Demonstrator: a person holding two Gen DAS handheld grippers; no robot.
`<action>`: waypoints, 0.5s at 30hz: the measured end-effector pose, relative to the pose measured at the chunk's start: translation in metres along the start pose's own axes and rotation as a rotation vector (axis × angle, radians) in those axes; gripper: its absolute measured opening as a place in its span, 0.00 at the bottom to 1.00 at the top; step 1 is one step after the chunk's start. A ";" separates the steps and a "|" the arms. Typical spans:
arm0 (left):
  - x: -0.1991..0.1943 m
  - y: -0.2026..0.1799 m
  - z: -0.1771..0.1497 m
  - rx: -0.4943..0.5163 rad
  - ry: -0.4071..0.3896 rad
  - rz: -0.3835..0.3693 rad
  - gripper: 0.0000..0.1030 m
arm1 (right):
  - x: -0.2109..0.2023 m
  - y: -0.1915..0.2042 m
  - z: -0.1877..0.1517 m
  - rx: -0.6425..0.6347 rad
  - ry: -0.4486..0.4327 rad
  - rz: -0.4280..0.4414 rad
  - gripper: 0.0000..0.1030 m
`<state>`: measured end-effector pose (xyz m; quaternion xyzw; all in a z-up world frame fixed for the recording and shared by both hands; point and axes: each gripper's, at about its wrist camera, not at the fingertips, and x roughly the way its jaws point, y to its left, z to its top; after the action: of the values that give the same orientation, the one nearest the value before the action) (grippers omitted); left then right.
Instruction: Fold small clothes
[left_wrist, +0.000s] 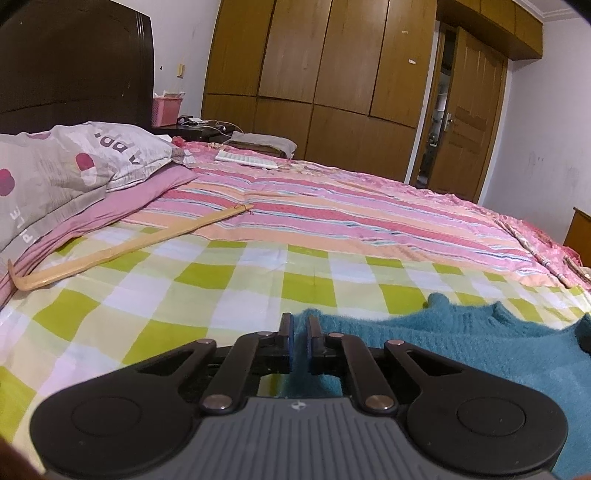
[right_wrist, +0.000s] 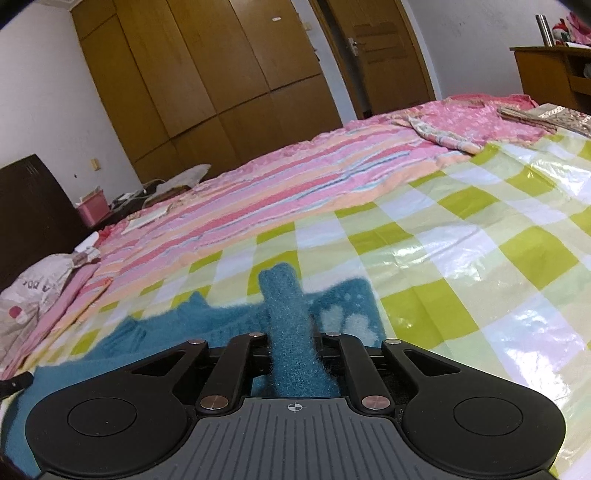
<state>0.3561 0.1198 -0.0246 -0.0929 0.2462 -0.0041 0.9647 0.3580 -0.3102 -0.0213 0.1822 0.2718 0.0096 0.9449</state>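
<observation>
A fuzzy teal sweater (left_wrist: 461, 343) lies on the green-and-white check sheet (left_wrist: 221, 295) of a bed. My left gripper (left_wrist: 300, 332) sits at the sweater's left edge, shut, with teal knit pinched between its blue pads. In the right wrist view the same sweater (right_wrist: 207, 321) spreads to the left and below. My right gripper (right_wrist: 291, 332) is shut on a raised fold of it (right_wrist: 286, 295), which stands up between the fingers and hides their tips. A light pattern shows on the knit (right_wrist: 347, 317) just right of that fold.
A pink striped quilt (left_wrist: 332, 210) covers the far half of the bed. A long wooden stick (left_wrist: 129, 243) and grey pillows (left_wrist: 55, 162) lie at the left. A wooden wardrobe (left_wrist: 314, 74) and door (left_wrist: 469, 122) stand behind; folded fabric (right_wrist: 443, 138) rests at the far right.
</observation>
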 end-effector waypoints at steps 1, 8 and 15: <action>-0.001 0.001 0.002 -0.003 -0.007 0.006 0.08 | -0.003 0.000 0.003 0.008 -0.009 0.010 0.08; -0.008 0.009 0.016 -0.040 -0.046 0.020 0.08 | -0.010 0.006 0.018 0.013 -0.056 0.033 0.07; -0.032 0.004 0.011 -0.026 -0.064 -0.033 0.08 | 0.016 -0.003 -0.001 0.033 0.004 -0.034 0.08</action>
<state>0.3329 0.1274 -0.0010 -0.1096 0.2138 -0.0141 0.9706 0.3709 -0.3111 -0.0312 0.1932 0.2771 -0.0106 0.9412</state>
